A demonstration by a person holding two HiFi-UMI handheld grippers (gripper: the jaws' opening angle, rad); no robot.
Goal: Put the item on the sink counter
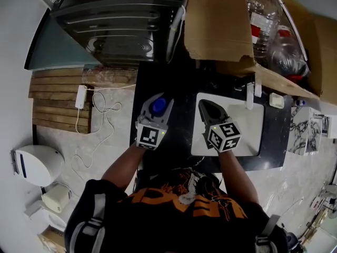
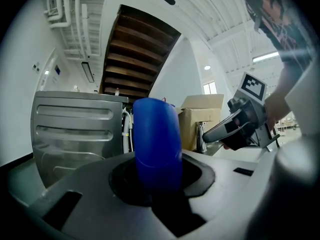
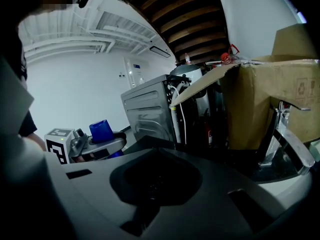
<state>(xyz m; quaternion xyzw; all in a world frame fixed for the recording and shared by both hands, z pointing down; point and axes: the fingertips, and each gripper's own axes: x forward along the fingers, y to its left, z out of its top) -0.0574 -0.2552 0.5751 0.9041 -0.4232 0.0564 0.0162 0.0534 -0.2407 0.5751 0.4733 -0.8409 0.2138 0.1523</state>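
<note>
The left claw (image 1: 157,100) is partly closed, gripping the blue item (image 2: 156,141), which stands upright between its jaws. The black counter (image 1: 181,128) lies below it. The right claw (image 1: 206,108) is near, to the left claw's right, with its jaws fully together and nothing in them. Under it is the white sink (image 1: 247,128). Ahead of it are the tap (image 1: 249,95) and a box (image 1: 216,20).

Cardboard box (image 1: 218,20) and faucet (image 1: 249,95) crowd the rear of the sink (image 1: 247,125); its basin lies open.
</note>
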